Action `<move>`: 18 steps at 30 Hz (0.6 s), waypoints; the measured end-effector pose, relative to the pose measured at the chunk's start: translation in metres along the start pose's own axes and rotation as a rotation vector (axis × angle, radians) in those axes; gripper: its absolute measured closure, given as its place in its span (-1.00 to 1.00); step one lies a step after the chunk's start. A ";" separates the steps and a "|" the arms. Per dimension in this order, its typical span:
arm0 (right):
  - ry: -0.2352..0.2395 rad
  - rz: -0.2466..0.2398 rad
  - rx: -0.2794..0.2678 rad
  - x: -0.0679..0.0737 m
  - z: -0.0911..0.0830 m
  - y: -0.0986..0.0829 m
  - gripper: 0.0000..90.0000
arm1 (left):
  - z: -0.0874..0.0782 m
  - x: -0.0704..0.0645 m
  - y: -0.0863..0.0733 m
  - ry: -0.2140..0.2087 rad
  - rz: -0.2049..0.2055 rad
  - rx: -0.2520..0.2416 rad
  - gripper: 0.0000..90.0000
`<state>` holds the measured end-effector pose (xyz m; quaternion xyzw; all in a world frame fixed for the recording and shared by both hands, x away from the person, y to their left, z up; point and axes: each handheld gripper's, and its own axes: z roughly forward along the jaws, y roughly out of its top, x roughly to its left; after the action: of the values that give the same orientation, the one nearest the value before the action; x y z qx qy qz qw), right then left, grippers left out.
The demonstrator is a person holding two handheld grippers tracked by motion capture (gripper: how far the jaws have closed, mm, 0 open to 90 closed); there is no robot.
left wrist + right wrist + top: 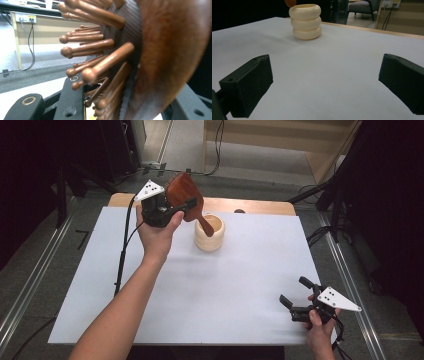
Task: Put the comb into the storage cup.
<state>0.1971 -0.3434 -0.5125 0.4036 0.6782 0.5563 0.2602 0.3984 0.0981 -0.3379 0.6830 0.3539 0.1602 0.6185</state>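
The left gripper (172, 210) is raised over the far left part of the table (100, 285), its jaws clamped on the head of a wooden hairbrush (186, 200). In the left gripper view the brush (150, 57) sits right between the jaws, its knobbed wooden pins (100, 67) pointing away to that gripper's left. The brush is tilted, handle down and away from the gripper, with the handle tip just at the mouth of the cream ribbed cup (209, 234). That tilt seems chosen so the handle can slide into the cup, with the head staying up in the grip. The cup stands upright just below and to the right of this gripper, with bare white table all round it and the far wooden edge close behind.

The right gripper (299, 301) rests low near the front right corner, jaws spread wide and holding nothing. From it, the cup (305, 22) stands well ahead, with open table between, so it appears to be waiting out of the way.
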 end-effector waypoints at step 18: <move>0.003 -0.003 0.003 0.001 0.001 0.000 -1.00 | 0.011 0.004 0.009 0.022 0.011 -0.004 0.25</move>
<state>0.1972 -0.3423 -0.5128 0.4023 0.6799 0.5555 0.2596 0.4104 0.0930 -0.3320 0.6818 0.3564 0.1720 0.6152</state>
